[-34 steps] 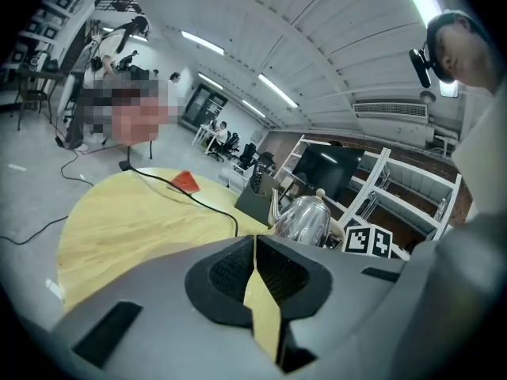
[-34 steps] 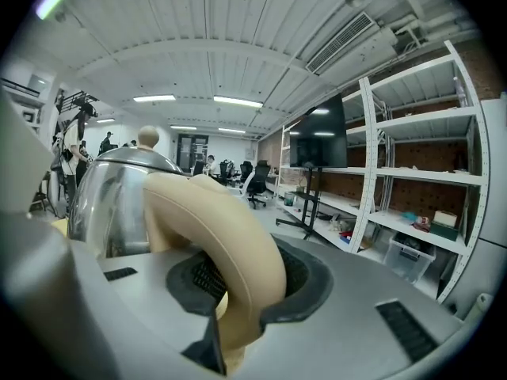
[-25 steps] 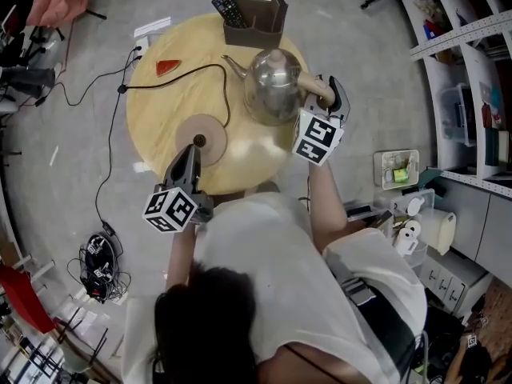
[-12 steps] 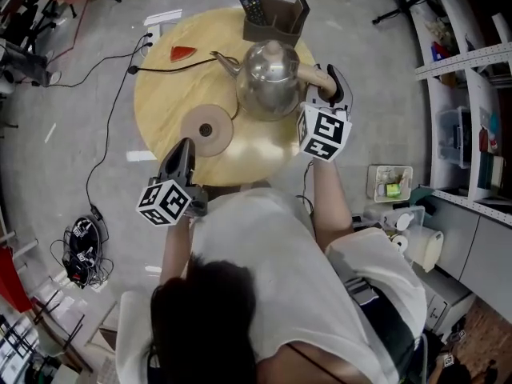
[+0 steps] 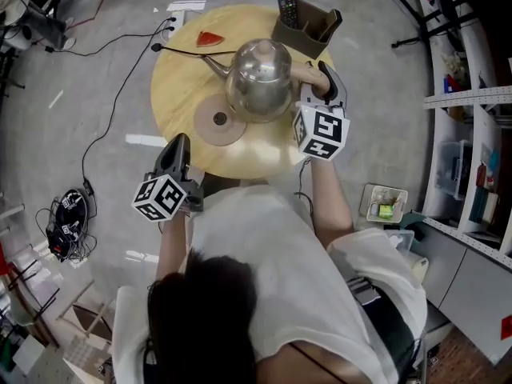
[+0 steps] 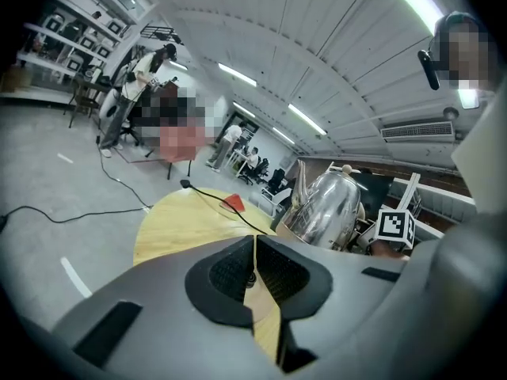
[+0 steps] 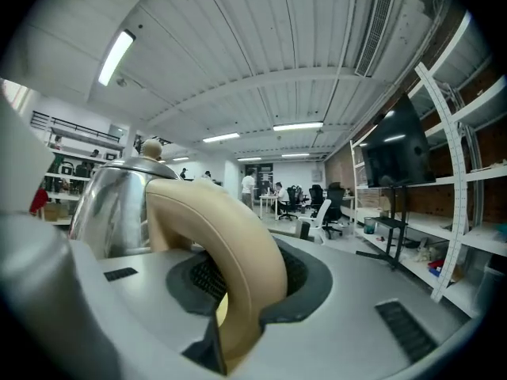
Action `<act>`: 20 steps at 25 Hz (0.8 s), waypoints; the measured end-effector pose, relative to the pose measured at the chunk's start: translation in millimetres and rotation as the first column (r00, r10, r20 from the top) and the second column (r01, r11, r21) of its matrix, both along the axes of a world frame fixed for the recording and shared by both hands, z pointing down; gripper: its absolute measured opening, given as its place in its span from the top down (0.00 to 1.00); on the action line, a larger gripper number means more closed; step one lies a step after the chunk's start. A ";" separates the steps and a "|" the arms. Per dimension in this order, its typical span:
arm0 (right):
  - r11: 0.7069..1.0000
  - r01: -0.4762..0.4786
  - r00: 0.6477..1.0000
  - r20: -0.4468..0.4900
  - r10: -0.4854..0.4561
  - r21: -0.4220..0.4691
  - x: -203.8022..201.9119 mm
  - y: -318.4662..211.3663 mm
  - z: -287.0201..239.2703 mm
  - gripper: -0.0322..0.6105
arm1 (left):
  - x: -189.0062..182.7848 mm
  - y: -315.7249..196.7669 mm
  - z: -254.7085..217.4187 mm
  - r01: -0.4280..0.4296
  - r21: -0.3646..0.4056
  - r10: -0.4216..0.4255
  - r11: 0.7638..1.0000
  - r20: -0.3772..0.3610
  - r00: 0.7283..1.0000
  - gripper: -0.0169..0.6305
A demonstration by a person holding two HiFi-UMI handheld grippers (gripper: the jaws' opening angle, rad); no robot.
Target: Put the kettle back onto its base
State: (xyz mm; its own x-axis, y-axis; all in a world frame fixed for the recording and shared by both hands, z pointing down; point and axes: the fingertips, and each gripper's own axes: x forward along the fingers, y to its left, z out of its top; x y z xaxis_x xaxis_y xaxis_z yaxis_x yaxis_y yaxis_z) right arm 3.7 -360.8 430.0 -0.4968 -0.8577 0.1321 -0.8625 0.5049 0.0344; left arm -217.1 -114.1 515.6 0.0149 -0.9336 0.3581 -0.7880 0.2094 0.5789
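Note:
A shiny steel kettle [image 5: 258, 80] with a beige handle [image 5: 308, 72] hangs over the round wooden table [image 5: 180, 86]. My right gripper [image 5: 326, 78] is shut on that handle, which fills the jaws in the right gripper view [image 7: 230, 252], with the kettle body [image 7: 119, 204] to its left. The round tan base [image 5: 216, 121] with a dark centre lies on the table, just left of and below the kettle, whose edge overlaps it in the head view. My left gripper [image 5: 178, 142] is shut and holds nothing, at the table's near edge beside the base; the kettle [image 6: 329, 208] shows beyond it.
A brown caddy [image 5: 308, 29] with a remote control [image 5: 288, 8] stands at the table's far edge. A red wedge [image 5: 211, 38] and a black cable [image 5: 192, 50] lie at the far left. More cables run over the floor; shelves stand at the right.
The right gripper has carried the kettle left, from beside the base to partly over it. The left gripper has shifted a little along the table's near edge.

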 end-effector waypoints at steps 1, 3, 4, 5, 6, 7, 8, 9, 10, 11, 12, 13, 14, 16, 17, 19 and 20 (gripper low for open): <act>1.000 0.018 1.000 0.003 -0.018 0.000 -6.3 1.6 -1.3 0.78 | -2.0 3.8 0.0 0.010 -0.001 -0.010 1.000 0.000 1.000 0.92; 0.999 0.054 0.998 0.010 -0.054 0.000 -19.1 4.8 -3.1 0.79 | -6.2 10.8 0.7 0.031 -0.002 -0.031 1.000 -0.003 1.000 0.92; 0.998 0.070 0.997 0.011 -0.070 0.001 -25.3 6.3 -3.7 0.79 | -8.9 13.8 1.1 0.043 -0.001 -0.043 0.999 -0.006 0.999 0.92; 0.996 0.085 0.996 0.012 -0.085 0.001 -31.3 7.8 -3.9 0.79 | -11.8 16.1 1.2 0.056 0.001 -0.056 0.998 -0.009 0.998 0.92; 0.995 0.100 0.995 0.012 -0.100 0.001 -36.8 9.1 -3.8 0.79 | -14.2 17.7 1.2 0.067 0.003 -0.067 0.998 -0.011 0.998 0.92; 0.993 0.115 0.993 0.013 -0.115 0.000 -41.8 10.2 -3.4 0.79 | -15.7 18.7 1.2 0.075 0.004 -0.075 0.997 -0.011 0.997 0.92; 0.992 0.129 0.992 0.013 -0.129 -0.002 -46.1 11.5 -2.8 0.79 | -16.3 19.6 1.5 0.081 0.005 -0.081 0.997 -0.011 0.997 0.92; 0.990 0.142 0.990 0.013 -0.142 -0.004 -50.0 13.1 -2.0 0.79 | -16.5 20.6 1.8 0.087 0.006 -0.087 0.996 -0.011 0.996 0.92; 0.988 0.154 0.988 0.013 -0.154 -0.007 -54.2 15.1 -1.2 0.79 | -17.0 21.8 1.9 0.094 0.008 -0.094 0.996 -0.013 0.995 0.92; 0.986 0.165 0.986 0.013 -0.165 -0.010 -58.7 17.4 -0.3 0.79 | -18.0 23.1 1.8 0.102 0.010 -0.102 0.995 -0.015 0.995 0.92; 0.984 0.177 0.984 0.013 -0.177 -0.012 -63.5 19.8 0.5 0.79 | -19.2 24.4 1.6 0.109 0.012 -0.108 0.994 -0.016 0.994 0.92; 0.982 0.188 0.982 0.011 -0.188 -0.014 -68.4 22.1 1.2 0.79 | -20.5 25.5 1.5 0.114 0.013 -0.114 0.993 -0.017 0.993 0.92; 0.980 0.200 0.980 0.008 -0.200 -0.014 -73.3 24.2 1.7 0.79 | -21.6 26.4 1.5 0.118 0.012 -0.118 0.993 -0.016 0.993 0.92; 0.975 0.223 0.975 0.002 -0.223 -0.014 -83.1 27.8 2.8 0.79 | -24.1 27.9 2.1 0.126 0.008 -0.126 0.992 -0.014 0.992 0.92; 0.972 0.233 0.972 0.001 -0.233 -0.015 -87.7 29.1 3.6 0.79 | -25.3 28.7 2.7 0.130 0.006 -0.130 0.991 -0.015 0.991 0.93; 0.968 0.251 0.968 0.004 -0.251 -0.019 -95.5 31.9 5.8 0.79 | -27.5 30.7 4.0 0.141 0.004 -0.141 0.990 -0.015 0.990 0.92; 0.965 0.260 0.966 0.005 -0.260 -0.020 -98.6 33.5 6.7 0.79 | -28.3 32.0 4.4 0.147 0.004 -0.147 0.989 -0.015 0.989 0.92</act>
State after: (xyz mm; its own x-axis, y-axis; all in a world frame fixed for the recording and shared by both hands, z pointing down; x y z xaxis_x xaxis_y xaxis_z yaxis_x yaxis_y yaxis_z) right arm -94.9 -327.3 436.7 -0.7028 -0.6961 0.1465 -0.7015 0.7124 0.0199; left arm -245.3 -82.1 520.1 -0.1174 -0.9277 0.3543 -0.7403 0.3196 0.5914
